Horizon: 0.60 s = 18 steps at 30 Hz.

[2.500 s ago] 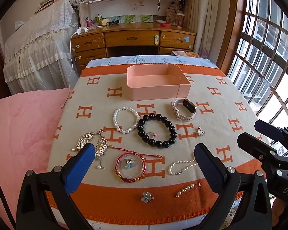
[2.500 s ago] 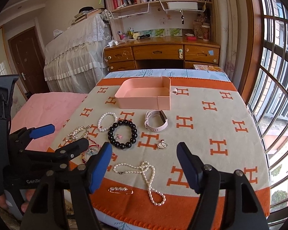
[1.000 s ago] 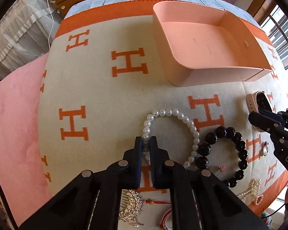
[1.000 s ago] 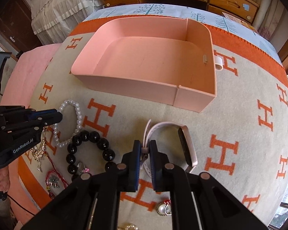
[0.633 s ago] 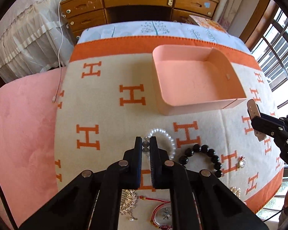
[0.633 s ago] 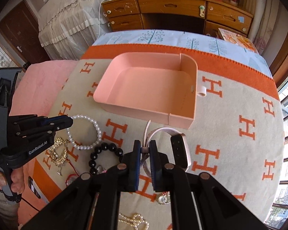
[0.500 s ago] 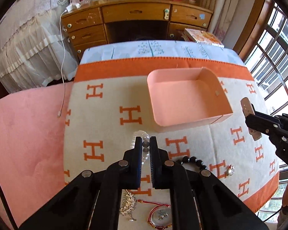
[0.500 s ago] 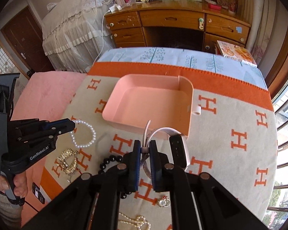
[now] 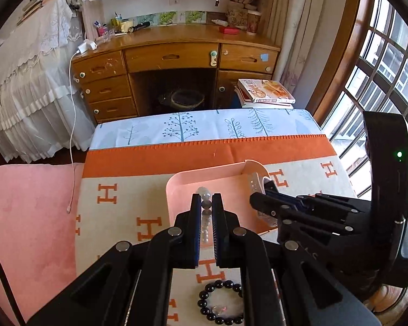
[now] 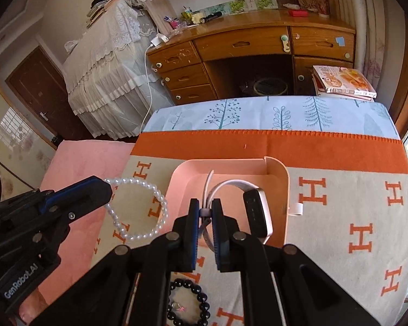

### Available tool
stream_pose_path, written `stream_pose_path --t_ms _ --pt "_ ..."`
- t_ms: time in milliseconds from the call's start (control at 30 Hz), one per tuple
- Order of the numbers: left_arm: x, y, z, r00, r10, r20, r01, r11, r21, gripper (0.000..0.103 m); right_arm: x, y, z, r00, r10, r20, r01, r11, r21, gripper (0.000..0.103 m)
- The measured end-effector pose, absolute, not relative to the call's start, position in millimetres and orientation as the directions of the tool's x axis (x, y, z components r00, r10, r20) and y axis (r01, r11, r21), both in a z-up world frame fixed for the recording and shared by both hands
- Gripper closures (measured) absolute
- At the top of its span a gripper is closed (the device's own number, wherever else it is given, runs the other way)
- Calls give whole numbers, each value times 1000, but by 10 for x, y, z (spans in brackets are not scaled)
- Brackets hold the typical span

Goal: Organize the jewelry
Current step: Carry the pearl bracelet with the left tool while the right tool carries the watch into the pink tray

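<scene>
Covering the table under both grippers, an orange-and-cream blanket (image 10: 340, 212) carries a pink tray (image 10: 283, 179) just ahead of them. The right gripper (image 10: 204, 214) is clamped on a white watch (image 10: 254, 212) over the tray; the left gripper (image 9: 204, 209) pinches a pearl bracelet (image 10: 149, 212), raised. A black bead bracelet (image 9: 220, 307) lies below.

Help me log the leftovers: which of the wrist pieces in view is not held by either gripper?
The black bead bracelet, lying on the H-patterned blanket. The white pearl bracelet hangs from the left gripper; the white smartwatch is in the right gripper.
</scene>
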State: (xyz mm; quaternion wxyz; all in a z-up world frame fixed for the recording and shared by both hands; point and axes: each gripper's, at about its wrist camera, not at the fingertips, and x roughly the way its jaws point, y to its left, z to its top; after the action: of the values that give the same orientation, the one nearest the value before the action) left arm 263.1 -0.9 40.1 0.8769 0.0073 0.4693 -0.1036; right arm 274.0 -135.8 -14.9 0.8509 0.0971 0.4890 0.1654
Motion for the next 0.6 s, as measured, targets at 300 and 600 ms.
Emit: stream_pose_path --t_ms 300,600 --pt "3004 -131 -193 467 -186 -865 197 975 -103 98 2964 -1456 -596 409 372 -833 -134 928 348 94" --pt "3113 -49 -650 396 -128 -909 178 982 -61 75 3005 -1435 -741 366 388 -846 -123 921 369 83"
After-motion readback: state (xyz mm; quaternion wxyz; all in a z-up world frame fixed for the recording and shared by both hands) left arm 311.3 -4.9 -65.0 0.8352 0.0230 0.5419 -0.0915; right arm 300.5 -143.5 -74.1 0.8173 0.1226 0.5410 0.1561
